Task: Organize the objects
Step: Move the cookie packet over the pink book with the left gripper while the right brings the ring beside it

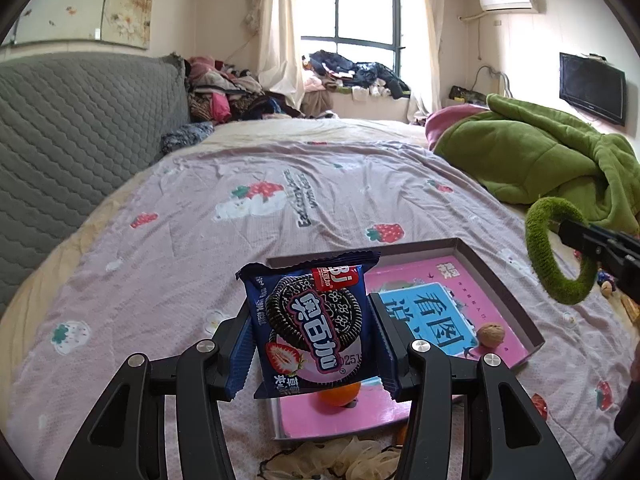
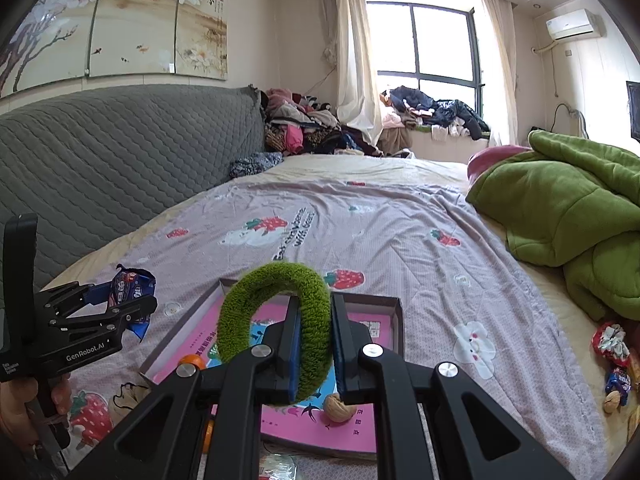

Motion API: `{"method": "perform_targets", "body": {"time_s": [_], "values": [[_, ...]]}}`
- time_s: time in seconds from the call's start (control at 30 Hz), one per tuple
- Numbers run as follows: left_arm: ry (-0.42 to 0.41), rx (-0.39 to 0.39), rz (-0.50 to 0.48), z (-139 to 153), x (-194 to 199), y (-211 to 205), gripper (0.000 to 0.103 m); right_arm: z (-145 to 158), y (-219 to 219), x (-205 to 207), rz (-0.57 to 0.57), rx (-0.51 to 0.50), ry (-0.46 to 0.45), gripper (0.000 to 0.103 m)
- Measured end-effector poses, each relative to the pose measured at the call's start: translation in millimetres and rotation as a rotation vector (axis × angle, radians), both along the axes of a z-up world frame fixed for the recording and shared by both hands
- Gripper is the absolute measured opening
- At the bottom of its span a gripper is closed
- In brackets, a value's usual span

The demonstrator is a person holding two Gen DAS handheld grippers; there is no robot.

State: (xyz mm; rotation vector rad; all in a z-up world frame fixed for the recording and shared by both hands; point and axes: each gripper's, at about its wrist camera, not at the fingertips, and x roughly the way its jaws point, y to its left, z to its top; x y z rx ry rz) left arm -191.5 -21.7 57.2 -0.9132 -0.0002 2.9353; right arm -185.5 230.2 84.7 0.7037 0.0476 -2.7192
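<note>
The cookie packet (image 1: pixel 310 322) is a dark blue wrapper printed with a black sandwich cookie, a strawberry and white lettering; it stands upright, clenched at its two side edges by the left claw (image 1: pixel 310 344), and hangs above the near end of the shallow box (image 1: pixel 500 280). The green fuzzy ring (image 2: pixel 276 328), a loop of plush fabric, is pinched flat through one side between the pads of the right claw (image 2: pixel 316 344), whose jaws are pressed tight on it; the rest of the loop arches up and to the left over the same box.

The box lies open on the bed (image 1: pixel 200 208), grey-walled, with a pink and blue printed sheet as its floor. Inside it sit a walnut (image 1: pixel 491 334) toward the right wall and a small orange fruit (image 1: pixel 340 394) near the front edge, partly hidden behind the packet. Just in front of the box lies a crumpled pale net with a dark cord (image 1: pixel 340 460).

The bed is covered by a lilac sheet with strawberries. A green quilt (image 1: pixel 540 152) is heaped at the right side, and small wrapped snacks (image 2: pixel 612 356) lie by the right edge. A grey quilted headboard (image 1: pixel 72 120) stands at the left.
</note>
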Motion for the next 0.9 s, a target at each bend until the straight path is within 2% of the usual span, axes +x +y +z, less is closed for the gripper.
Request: {"method": "perform_targets", "body": {"time_s": [0.5, 0.73, 0.9], "values": [[-0.101, 0.035, -0.002, -33, -32, -11, 0.053, -47, 0, -33, -0.013, 0.029, -0.13, 0.014], [-0.122, 0.046, -0.047, -43, -38, 0, 0.053, -68, -4, -44, -0.013, 0.051, -0.178, 0.014], [-0.119, 0.021, -0.096, -49, -37, 16, 0.053, -80, -8, -46, -0.013, 0.07, -0.202, 0.014]]}}
